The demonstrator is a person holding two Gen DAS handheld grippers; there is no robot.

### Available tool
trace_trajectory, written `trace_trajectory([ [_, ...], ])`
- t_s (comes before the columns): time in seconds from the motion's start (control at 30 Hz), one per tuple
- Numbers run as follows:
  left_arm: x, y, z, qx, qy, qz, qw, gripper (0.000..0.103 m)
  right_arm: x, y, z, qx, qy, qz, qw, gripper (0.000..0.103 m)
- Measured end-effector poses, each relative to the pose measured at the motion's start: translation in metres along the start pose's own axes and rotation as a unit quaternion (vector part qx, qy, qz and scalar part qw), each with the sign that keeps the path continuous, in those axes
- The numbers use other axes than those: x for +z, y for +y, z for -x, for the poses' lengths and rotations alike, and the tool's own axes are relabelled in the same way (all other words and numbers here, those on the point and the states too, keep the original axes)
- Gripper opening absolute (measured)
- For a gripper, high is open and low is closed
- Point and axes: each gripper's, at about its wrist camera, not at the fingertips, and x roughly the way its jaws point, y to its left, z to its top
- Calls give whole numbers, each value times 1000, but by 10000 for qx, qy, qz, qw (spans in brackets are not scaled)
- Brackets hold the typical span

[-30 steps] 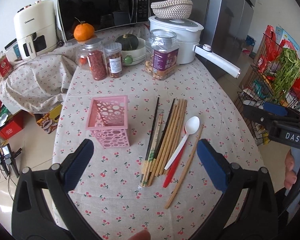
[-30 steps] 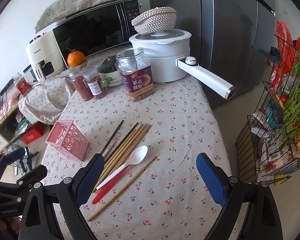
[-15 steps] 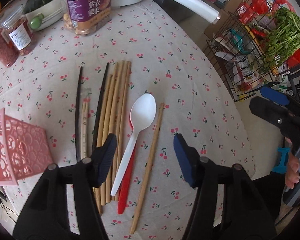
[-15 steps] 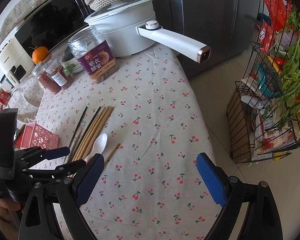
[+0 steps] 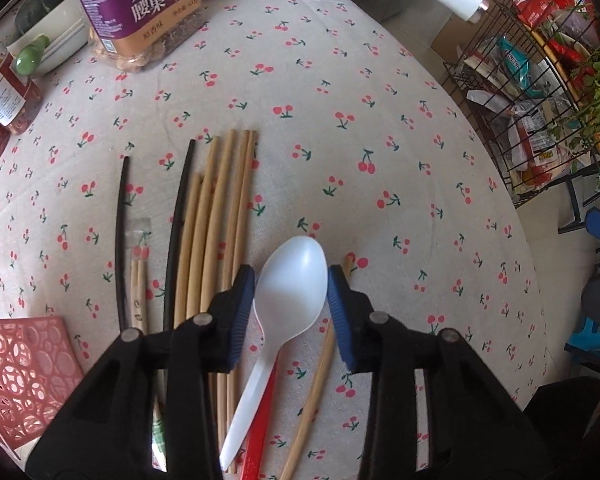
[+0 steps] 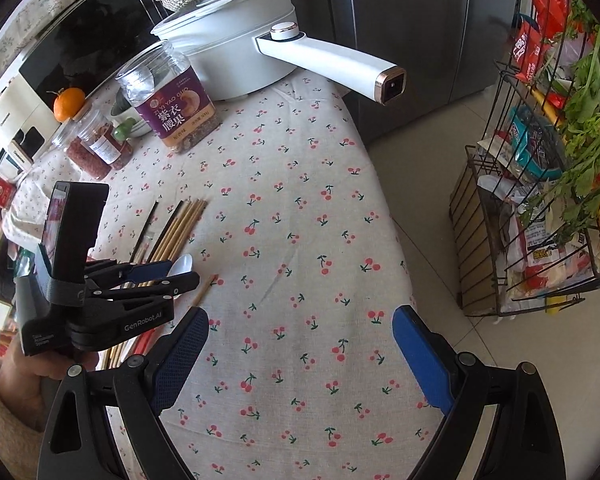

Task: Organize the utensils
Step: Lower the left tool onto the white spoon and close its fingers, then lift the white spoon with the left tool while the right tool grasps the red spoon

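A white plastic spoon (image 5: 292, 292) lies on the cherry-print tablecloth (image 5: 380, 120), over a red utensil (image 5: 260, 420). My left gripper (image 5: 291, 276) has its blue pads on both sides of the spoon's bowl, touching its edges. Left of it lie several wooden chopsticks (image 5: 220, 200), two black ones (image 5: 121, 220) and a wrapped pair (image 5: 139, 264). One chopstick (image 5: 316, 384) lies to the right. The pink holder (image 5: 20, 372) is at the lower left. My right gripper (image 6: 300, 344) is open and empty above the cloth; the left gripper (image 6: 172, 272) shows in its view.
A purple-labelled nut jar (image 5: 140, 12), red spice jars (image 5: 4, 96) and a white pot with a long handle (image 6: 332, 60) stand at the back. A wire rack of groceries (image 6: 540, 200) stands beyond the table's right edge. A microwave (image 6: 80, 40) is behind.
My left gripper has come down and forward onto the spoon and its jaws have narrowed around the bowl. My right gripper has tilted down a little and stayed open.
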Motion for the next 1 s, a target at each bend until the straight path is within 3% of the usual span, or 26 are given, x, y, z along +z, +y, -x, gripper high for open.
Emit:
trace_trajectory([
  [0.13,-4,2,12,-1,-251,52,9997,38,2,6,-1,-4,-9,34,10000,94],
  [0.3,-23,20,55,-60,-729,197,9971,38,5,19,-11,-46,86,112,9999,94],
  [0.63,-79,67,131,-80,-1724,943,9805,38,8,58,-44,219,402,197,9988,93],
  [0.83,-104,93,155,-317,-2235,1363,9646,38,12,87,-75,976,686,332,9923,66],
  [0.93,-114,101,162,-387,-2402,1397,9598,38,16,95,-94,1001,820,372,9909,50],
  [1.0,-118,106,164,-441,-2424,1422,9587,38,20,94,-104,1012,829,318,9909,48],
])
